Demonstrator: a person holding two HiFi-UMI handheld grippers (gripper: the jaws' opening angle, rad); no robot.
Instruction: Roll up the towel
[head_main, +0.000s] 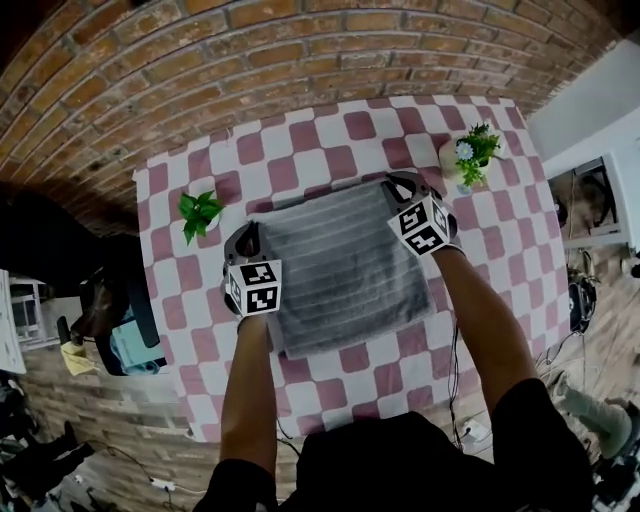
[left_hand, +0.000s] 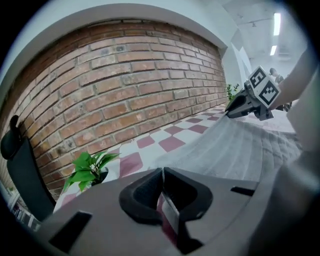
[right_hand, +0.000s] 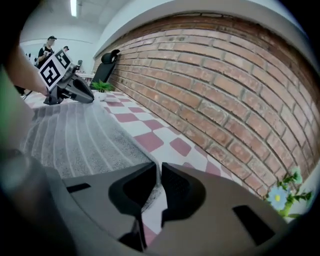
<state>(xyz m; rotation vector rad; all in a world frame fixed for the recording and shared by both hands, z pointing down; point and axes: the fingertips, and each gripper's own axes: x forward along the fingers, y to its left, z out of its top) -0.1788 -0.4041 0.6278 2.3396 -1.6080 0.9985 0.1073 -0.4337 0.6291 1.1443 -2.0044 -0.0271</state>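
A grey ribbed towel (head_main: 340, 270) lies spread on the pink-and-white checked tablecloth (head_main: 330, 135). My left gripper (head_main: 247, 240) is at the towel's far left corner and my right gripper (head_main: 402, 186) at its far right corner. In the left gripper view the jaws (left_hand: 161, 172) are shut, with the towel's (left_hand: 240, 150) edge running into them. The right gripper view shows its jaws (right_hand: 159, 167) shut too, with grey towel (right_hand: 75, 135) pinched between them. The cloth stretches between the two grippers, and each shows in the other's view: the right (left_hand: 235, 111), the left (right_hand: 90, 99).
A small green plant (head_main: 198, 212) stands left of the towel. A potted plant with a pale flower (head_main: 470, 155) stands at the far right. A brick wall (head_main: 250, 60) rises close behind the table. A dark chair (head_main: 120, 310) sits off the left edge.
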